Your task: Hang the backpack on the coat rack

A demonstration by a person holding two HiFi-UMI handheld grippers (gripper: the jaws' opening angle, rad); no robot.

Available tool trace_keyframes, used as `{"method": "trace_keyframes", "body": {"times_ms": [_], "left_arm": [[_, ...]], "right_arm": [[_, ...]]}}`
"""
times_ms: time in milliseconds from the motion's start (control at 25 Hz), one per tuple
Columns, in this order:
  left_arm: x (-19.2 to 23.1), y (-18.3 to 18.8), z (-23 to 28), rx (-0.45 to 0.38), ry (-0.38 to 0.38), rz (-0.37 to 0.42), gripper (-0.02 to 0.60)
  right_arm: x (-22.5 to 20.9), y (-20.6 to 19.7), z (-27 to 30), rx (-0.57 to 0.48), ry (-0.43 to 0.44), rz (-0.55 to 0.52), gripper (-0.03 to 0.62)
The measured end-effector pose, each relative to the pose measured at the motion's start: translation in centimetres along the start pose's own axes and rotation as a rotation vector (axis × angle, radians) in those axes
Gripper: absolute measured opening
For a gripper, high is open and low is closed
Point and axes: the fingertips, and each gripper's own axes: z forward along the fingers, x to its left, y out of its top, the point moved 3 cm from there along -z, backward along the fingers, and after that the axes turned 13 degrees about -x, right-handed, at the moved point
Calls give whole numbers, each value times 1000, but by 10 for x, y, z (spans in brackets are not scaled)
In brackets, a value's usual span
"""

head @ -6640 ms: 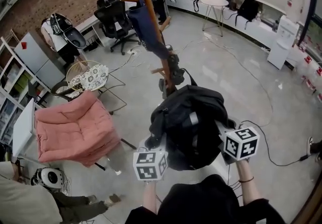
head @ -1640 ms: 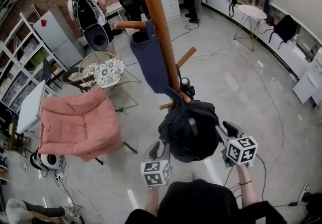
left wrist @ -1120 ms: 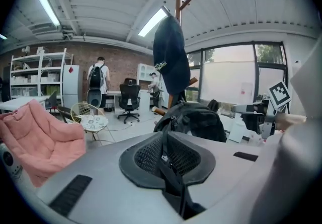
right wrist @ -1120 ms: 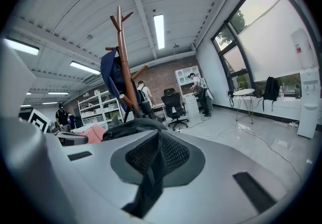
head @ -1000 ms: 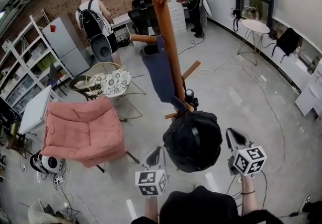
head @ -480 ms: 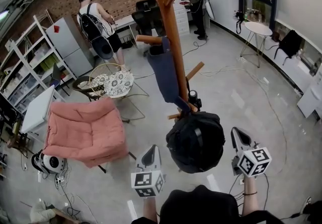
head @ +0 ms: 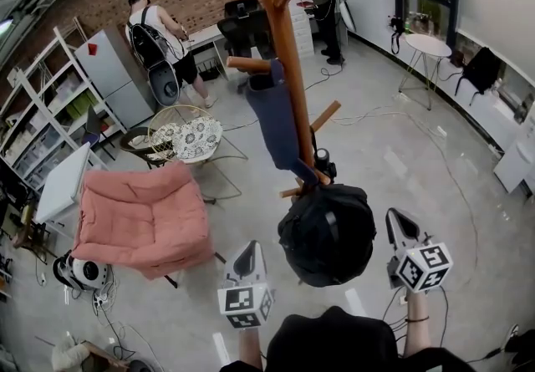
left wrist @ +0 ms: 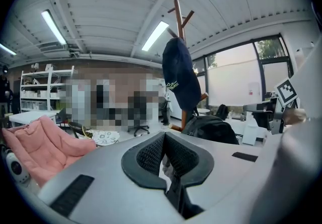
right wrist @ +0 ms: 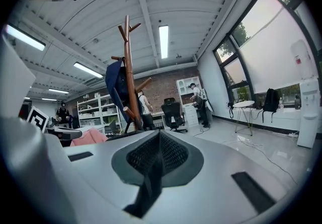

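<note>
The black backpack (head: 326,232) hangs low on the wooden coat rack (head: 284,53), its top up against the pole near a lower peg (head: 324,115). A navy garment (head: 272,115) hangs from a higher peg. My left gripper (head: 248,257) is shut and holds nothing, just left of the backpack and apart from it. My right gripper (head: 397,224) is shut and holds nothing too, off the backpack's right side. In the left gripper view the shut left gripper (left wrist: 163,137) points at the backpack (left wrist: 211,128) and the rack (left wrist: 177,16). The right gripper (right wrist: 159,140) shows shut, with the rack (right wrist: 129,67) to its left.
A pink armchair (head: 138,220) stands left of the rack, with a round wire table (head: 188,138) behind it. Two people (head: 159,36) stand at the back near office chairs (head: 247,23). A white round table (head: 426,46) and floor cables (head: 451,161) are to the right.
Earlier both grippers carried the backpack toward the rack. Now it hangs there on its own, and both grippers have come off it and drawn back a little.
</note>
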Motion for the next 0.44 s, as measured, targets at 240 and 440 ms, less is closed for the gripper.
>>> {"method": "trace_keyframes", "body": {"times_ms": [240,440], "left_arm": [[5,-7,-3,13,7,17,17],[2,-6,0,7,1,24,17]], "right_arm": [[3,-6,-1,7,-1,-12,12],[0,-6,0,7,-3,-15,12]]}}
